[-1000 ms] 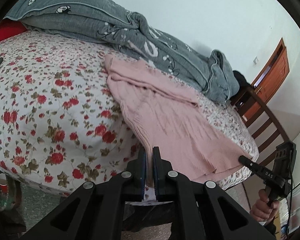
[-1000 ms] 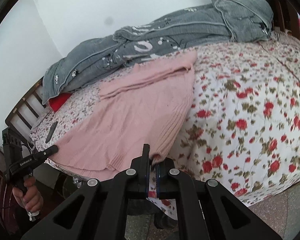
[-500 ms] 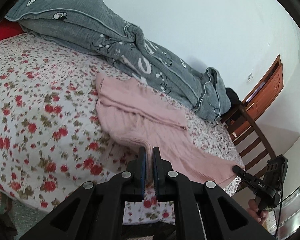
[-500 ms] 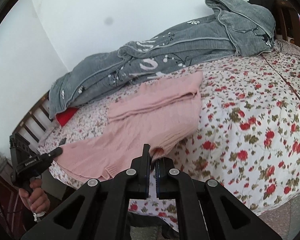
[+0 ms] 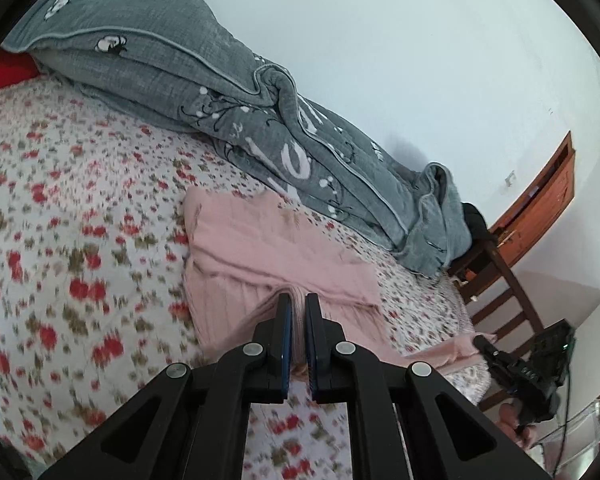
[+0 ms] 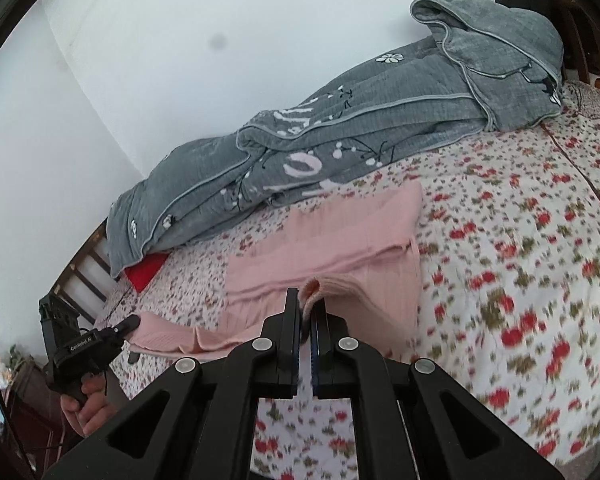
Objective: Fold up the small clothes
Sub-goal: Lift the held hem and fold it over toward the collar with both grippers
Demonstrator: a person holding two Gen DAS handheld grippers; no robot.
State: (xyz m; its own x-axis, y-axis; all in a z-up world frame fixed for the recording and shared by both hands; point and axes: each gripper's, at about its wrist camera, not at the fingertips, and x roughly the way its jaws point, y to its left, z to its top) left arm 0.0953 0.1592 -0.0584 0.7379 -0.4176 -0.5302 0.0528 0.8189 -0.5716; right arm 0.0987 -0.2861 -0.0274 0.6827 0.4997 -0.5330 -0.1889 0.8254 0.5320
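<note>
The likeliest failure is an uneven fold: both grippers hold the near hem of the pink knit garment (image 5: 260, 252) clear of the bed (image 5: 60, 240), and if one hand outruns the other the hem would land skewed over the folded sleeves, or the soft knit could slip from a pinch and drop short. The left gripper (image 5: 296, 304) has its fingers pressed together on one hem corner, fabric bunched between them; the right gripper (image 6: 308, 308) pinches the other corner likewise. The garment's far part lies flat on the bed, just beside the grey quilt (image 5: 220, 92)
</note>
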